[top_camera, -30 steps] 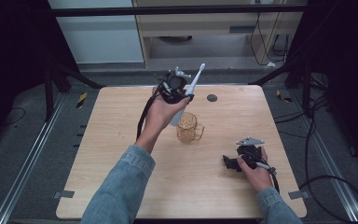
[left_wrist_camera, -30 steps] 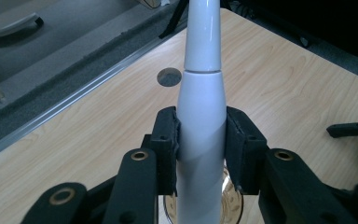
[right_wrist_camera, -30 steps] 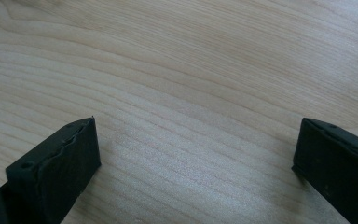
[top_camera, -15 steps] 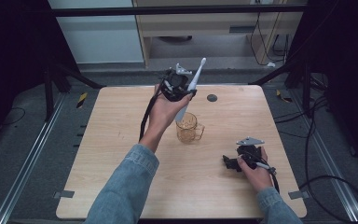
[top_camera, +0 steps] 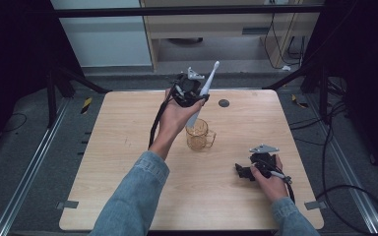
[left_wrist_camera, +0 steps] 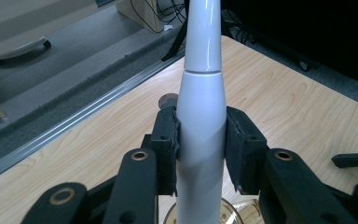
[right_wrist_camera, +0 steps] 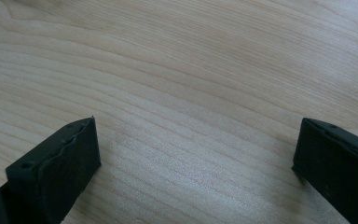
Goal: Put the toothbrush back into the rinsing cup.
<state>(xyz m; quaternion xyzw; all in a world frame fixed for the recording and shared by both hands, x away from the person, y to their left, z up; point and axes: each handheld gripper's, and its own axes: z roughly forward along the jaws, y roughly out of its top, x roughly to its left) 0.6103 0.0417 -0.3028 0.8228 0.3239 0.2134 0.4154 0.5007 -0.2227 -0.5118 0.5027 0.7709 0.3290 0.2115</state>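
I am holding the white electric toothbrush (left_wrist_camera: 201,126) clenched in my left hand-held gripper (top_camera: 189,93) above the glass mug (top_camera: 200,135) at mid-counter (top_camera: 103,147), so lowering it in is left, while my right hand-held gripper (right_wrist_camera: 196,154) is resting released at the near right.

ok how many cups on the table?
1: a clear amber glass cup with a handle near the middle of the light wooden table, under the white electric toothbrush clamped in the left hand-held gripper. None seem hidden.
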